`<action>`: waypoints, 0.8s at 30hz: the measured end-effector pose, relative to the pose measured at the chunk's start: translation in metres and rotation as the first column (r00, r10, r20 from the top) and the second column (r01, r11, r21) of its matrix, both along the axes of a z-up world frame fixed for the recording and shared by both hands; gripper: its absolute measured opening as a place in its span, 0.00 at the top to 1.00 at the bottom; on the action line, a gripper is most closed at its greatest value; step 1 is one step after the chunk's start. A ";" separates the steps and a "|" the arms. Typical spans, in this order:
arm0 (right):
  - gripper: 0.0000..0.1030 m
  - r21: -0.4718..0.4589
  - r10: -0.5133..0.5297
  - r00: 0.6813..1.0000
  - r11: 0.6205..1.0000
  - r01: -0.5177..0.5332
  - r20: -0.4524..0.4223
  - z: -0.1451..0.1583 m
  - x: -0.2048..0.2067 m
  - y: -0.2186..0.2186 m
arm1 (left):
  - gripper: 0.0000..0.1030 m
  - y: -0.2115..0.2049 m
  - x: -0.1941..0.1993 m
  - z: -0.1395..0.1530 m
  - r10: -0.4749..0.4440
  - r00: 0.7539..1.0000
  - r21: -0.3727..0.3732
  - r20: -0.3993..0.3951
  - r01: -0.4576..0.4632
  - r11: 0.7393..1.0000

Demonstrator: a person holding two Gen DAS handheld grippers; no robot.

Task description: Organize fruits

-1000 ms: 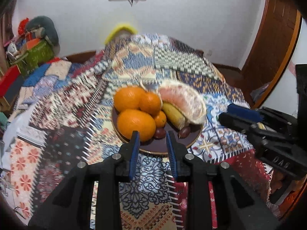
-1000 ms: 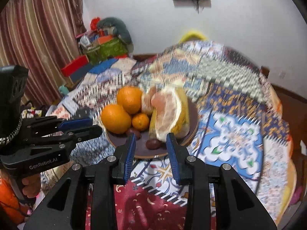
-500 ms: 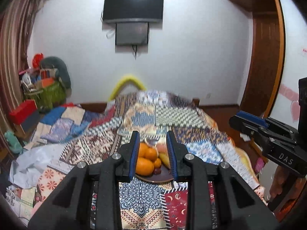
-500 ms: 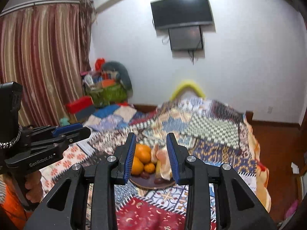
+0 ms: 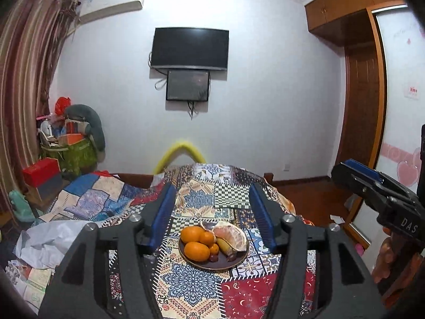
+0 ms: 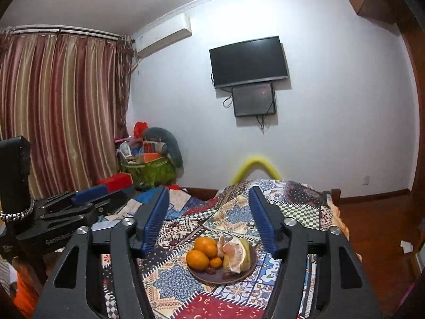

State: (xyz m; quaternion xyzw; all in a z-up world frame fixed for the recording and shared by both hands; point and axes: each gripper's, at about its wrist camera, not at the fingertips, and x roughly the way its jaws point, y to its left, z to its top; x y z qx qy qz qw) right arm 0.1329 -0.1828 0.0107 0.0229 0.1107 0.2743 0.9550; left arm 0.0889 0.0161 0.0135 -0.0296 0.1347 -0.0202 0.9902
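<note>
1. The dark plate [image 5: 240, 261], low in the centre of the frame on the patchwork quilt [image 5: 191, 287], carries oranges [image 5: 196, 251], a banana [image 5: 224, 246] and a peeled pomelo [image 5: 231, 236].
2. Nothing stands between the fruit and the claws.
3. The left gripper [image 5: 212, 210] and right gripper [image 6: 209, 211] have just been opening; both are spread with nothing between them, clear of the plate.

Both wrist views look along their fingers, slightly downward, from well back over the bed [image 5: 202, 194]; both share the fruit plate [image 5: 212, 265] and far wall.
</note>
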 end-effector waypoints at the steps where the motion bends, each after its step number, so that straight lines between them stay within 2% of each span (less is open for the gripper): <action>1: 0.34 -0.001 -0.008 1.000 1.000 0.008 0.008 0.000 -0.001 0.001 | 0.38 0.001 -0.002 0.001 0.002 1.000 -0.001 0.005 -0.002 1.000; 4: 0.29 -0.009 -0.017 1.000 1.000 0.017 0.019 0.000 -0.004 0.004 | 0.31 0.002 -0.008 0.003 0.011 1.000 -0.004 0.019 -0.011 1.000; 7: 0.28 -0.006 -0.009 1.000 1.000 0.009 0.008 -0.001 -0.005 0.006 | 0.23 0.002 -0.011 0.003 0.020 0.999 0.000 0.024 -0.020 1.000; 8: 0.24 -0.005 -0.009 1.000 1.000 0.009 0.008 -0.001 -0.006 0.005 | 0.18 0.003 -0.012 0.004 0.026 0.999 0.001 0.026 -0.026 1.000; 10: 0.15 -0.005 -0.022 1.000 1.000 0.022 0.012 0.000 -0.008 0.005 | 0.14 0.004 -0.013 0.004 0.033 0.999 0.000 0.029 -0.033 0.999; 13: 0.13 0.005 -0.037 0.999 0.999 0.037 0.024 0.001 -0.012 0.004 | 0.07 0.006 -0.014 0.003 0.051 0.998 0.001 0.033 -0.052 0.999; 15: 0.09 0.007 -0.041 0.999 0.999 0.041 0.025 0.000 -0.013 0.002 | 0.05 0.007 -0.016 0.004 0.058 0.998 0.001 0.037 -0.058 0.998; 17: 0.01 0.011 -0.051 0.998 0.999 0.050 0.029 0.000 -0.014 0.001 | 0.02 0.006 -0.018 0.003 0.064 0.997 0.005 0.041 -0.065 0.998; 24: 0.00 0.008 -0.067 0.997 0.998 0.066 0.032 -0.003 -0.017 -0.001 | 0.00 0.002 -0.019 0.002 0.072 0.996 0.026 0.049 -0.074 0.997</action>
